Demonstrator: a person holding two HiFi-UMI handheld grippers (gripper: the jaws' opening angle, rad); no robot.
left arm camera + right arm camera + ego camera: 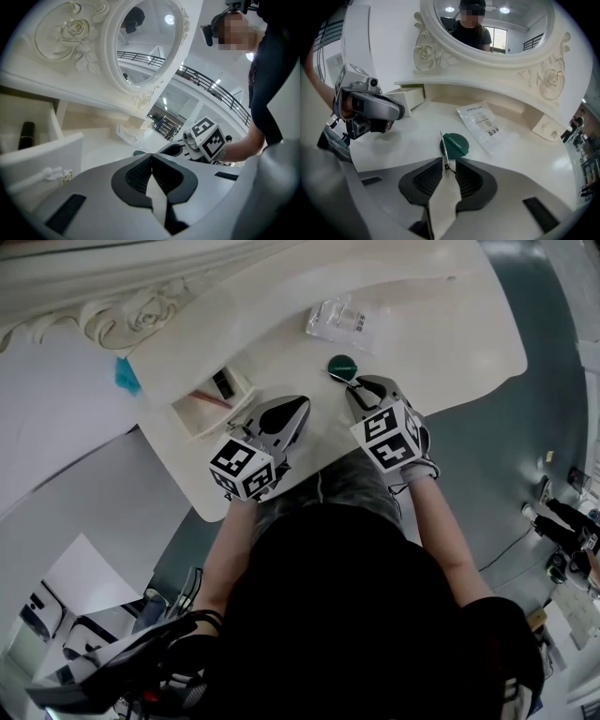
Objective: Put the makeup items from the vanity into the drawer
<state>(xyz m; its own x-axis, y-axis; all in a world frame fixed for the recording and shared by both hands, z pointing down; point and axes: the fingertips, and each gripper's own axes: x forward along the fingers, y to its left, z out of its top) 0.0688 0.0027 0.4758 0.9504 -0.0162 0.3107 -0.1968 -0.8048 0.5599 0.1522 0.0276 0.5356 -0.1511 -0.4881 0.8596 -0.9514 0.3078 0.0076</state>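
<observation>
Fingers (426, 180) of the right gripper (449, 165) stand partly apart, the near end of a thin metal clip (444, 150) between them but unpinched (it lies on the desk (403, 140) along the edge of a green compact (457, 144)); the left gripper (151, 157) is closed on nothing. A dark tube (26, 135) already sits in the open drawer (42, 154), while clip, compact and a clear sachet (480, 124) remain out, so most of the work seems left.
</observation>
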